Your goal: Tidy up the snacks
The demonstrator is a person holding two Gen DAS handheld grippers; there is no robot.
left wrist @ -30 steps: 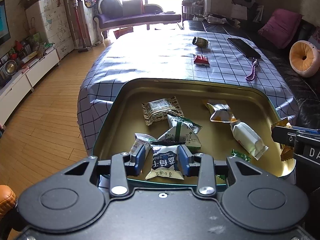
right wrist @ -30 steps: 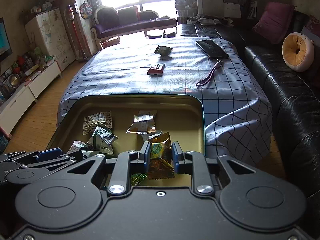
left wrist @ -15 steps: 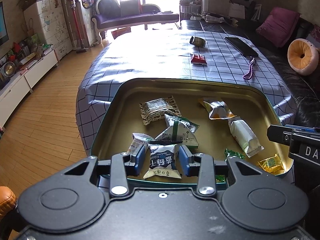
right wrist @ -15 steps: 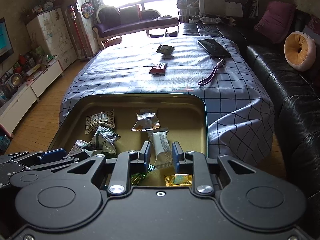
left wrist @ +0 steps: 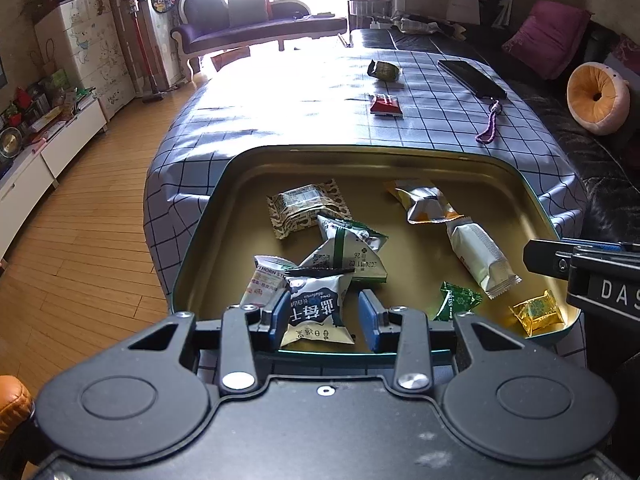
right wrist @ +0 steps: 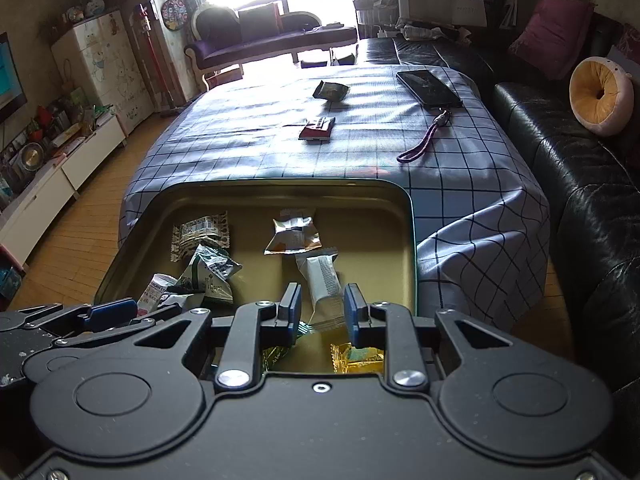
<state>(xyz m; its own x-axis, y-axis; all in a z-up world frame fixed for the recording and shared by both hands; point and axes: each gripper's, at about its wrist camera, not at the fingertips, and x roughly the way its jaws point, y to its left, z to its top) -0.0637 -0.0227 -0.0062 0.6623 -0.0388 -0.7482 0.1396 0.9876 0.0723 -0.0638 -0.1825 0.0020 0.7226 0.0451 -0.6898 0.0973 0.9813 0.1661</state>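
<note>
A: How is the left gripper (left wrist: 323,316) standing?
B: Its blue pads (left wrist: 280,314) are standing apart, wide, and it is pointing forward and a little down.
A: And the right gripper (right wrist: 322,309)?
B: It is also staying open, fingers parallel, empty between them. It is hovering just beside the left one.

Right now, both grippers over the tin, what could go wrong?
1. The left gripper stands open around the white milk-snack packet, which overlaps the hawthorn packet; closing might drag both.
2. The red packet and dark green packet lie beside the phone and could get missed.
</note>
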